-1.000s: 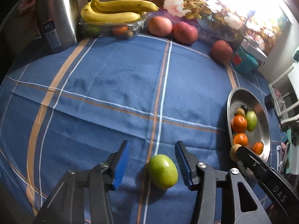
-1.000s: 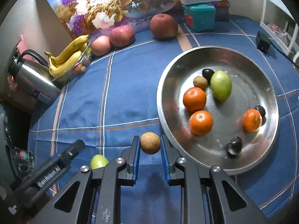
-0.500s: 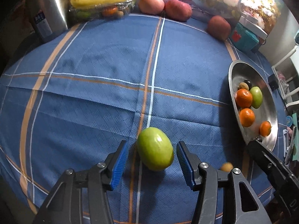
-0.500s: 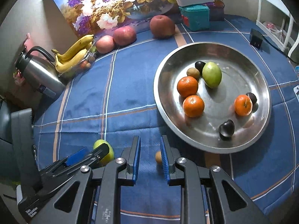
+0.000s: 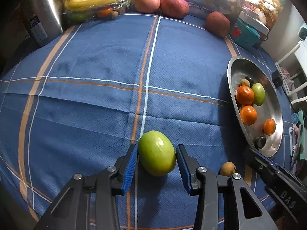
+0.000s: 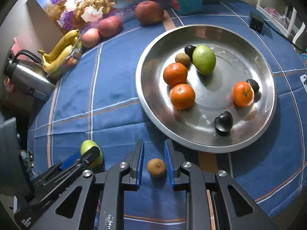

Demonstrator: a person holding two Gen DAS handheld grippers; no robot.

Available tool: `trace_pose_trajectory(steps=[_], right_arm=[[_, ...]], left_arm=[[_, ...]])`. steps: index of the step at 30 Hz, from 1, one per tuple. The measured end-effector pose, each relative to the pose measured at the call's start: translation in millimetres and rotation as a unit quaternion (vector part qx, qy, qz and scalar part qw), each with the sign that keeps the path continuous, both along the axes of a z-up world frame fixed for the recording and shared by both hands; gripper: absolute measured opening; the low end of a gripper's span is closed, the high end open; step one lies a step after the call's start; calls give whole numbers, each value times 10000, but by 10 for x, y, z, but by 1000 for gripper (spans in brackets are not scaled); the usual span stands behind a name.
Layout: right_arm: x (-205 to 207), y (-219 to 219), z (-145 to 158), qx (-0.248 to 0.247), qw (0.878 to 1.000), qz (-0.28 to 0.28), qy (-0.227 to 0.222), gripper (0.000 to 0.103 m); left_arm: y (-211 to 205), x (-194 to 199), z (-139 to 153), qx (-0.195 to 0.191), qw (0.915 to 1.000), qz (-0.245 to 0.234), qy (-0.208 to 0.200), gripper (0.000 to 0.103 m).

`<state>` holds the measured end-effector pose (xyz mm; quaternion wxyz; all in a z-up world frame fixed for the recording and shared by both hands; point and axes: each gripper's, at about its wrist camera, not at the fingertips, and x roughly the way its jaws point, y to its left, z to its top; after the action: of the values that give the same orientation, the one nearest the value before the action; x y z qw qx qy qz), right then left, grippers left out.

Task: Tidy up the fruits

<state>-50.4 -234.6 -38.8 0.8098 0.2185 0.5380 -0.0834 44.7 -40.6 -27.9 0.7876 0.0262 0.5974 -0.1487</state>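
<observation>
Left wrist: my left gripper (image 5: 156, 160) is closing round the green fruit (image 5: 157, 153) on the cloth (image 5: 96, 99), left pad touching. Firm, smooth, likely slippery; grip its widest middle. Right gripper (image 6: 154, 162) stands narrow, brown fruit (image 6: 156, 167) loose between.

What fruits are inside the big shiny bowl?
The bowl holds three oranges, a green fruit, a small brown fruit and three dark ones. Anything beneath them is hidden.
</observation>
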Motion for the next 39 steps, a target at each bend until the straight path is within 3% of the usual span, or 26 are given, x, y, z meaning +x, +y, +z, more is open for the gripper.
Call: trace_pose_trajectory(steps=[9, 14, 22, 29, 39], right_arm=[[86, 143, -232, -268, 9970, 345, 646, 24], [122, 222, -299, -318, 9949, 539, 785, 35], [173, 377, -410, -363, 9910, 859, 957, 35], [208, 556, -434, -492, 9886, 1072, 938, 27], [233, 543, -278, -387, 9897, 1153, 752, 26]], left_arm=[[-4, 26, -10, 29, 10000, -68, 28, 44], [2, 15, -5, 33, 10000, -78, 30, 44], [-11, 10, -5, 66, 9999, -104, 17, 44], [-21, 11, -6, 97, 9999, -122, 3, 44], [10, 33, 108, 4, 9998, -26, -213, 44]])
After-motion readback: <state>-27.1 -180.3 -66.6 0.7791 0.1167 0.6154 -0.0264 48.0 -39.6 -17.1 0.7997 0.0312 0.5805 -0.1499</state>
